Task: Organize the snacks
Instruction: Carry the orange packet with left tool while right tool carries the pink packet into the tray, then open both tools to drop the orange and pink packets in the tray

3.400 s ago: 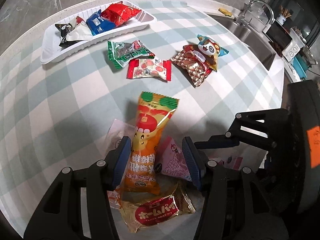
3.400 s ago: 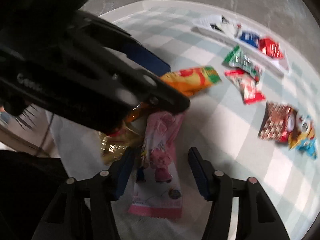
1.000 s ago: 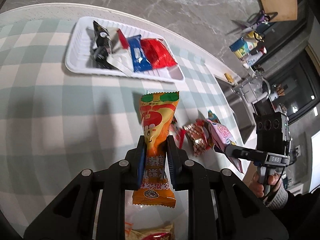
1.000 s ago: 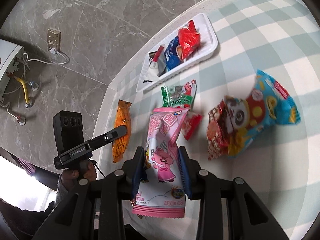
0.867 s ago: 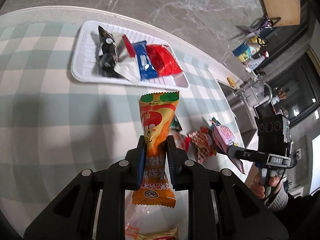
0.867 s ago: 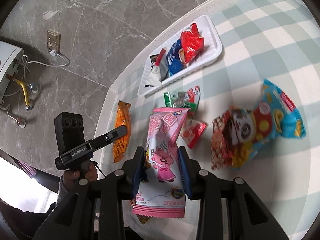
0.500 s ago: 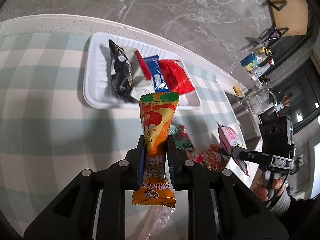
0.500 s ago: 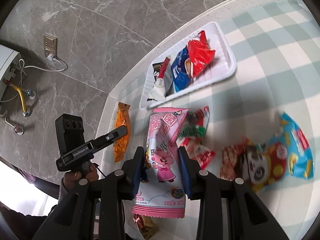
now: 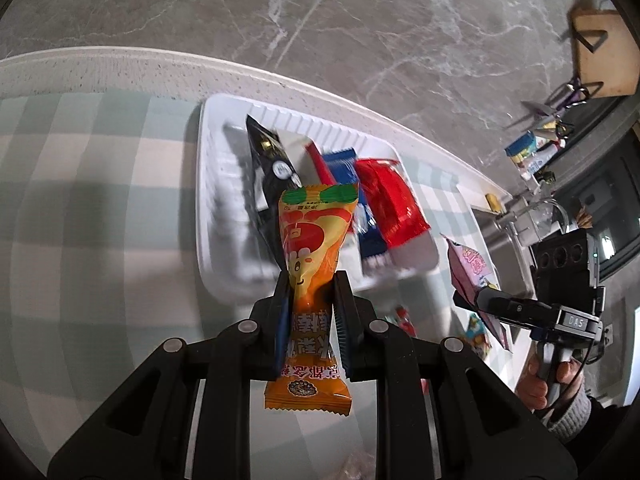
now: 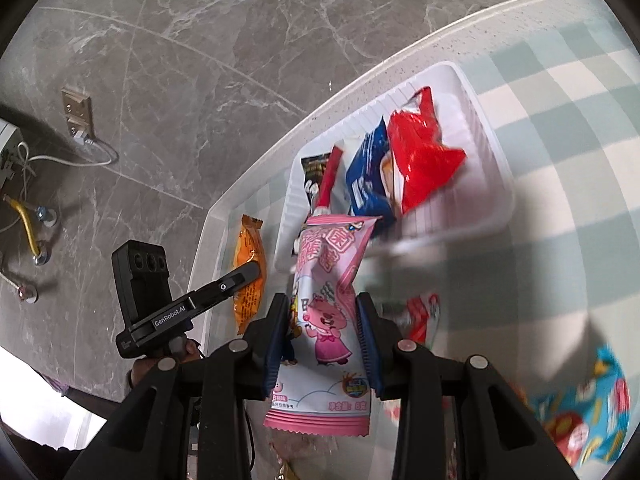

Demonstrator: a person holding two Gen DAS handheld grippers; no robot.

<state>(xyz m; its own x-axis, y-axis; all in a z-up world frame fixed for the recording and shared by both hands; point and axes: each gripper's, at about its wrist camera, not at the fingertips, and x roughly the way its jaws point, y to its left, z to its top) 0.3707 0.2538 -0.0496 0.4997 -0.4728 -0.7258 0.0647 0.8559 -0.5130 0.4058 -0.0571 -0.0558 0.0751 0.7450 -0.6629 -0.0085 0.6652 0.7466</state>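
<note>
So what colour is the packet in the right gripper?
Pink packet, with a cartoon pig; clearest in the right wrist view.

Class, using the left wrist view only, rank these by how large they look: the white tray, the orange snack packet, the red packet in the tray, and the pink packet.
1. white tray
2. orange snack packet, though it is nearest the camera, so its rank is unsure
3. red packet
4. pink packet

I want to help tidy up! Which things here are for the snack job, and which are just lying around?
For the snack job:
- orange snack packet, held in the left gripper
- pink snack packet, held in the right gripper
- white tray with the red packet and blue packet

Just lying around:
- wall socket
- sink tap
</note>
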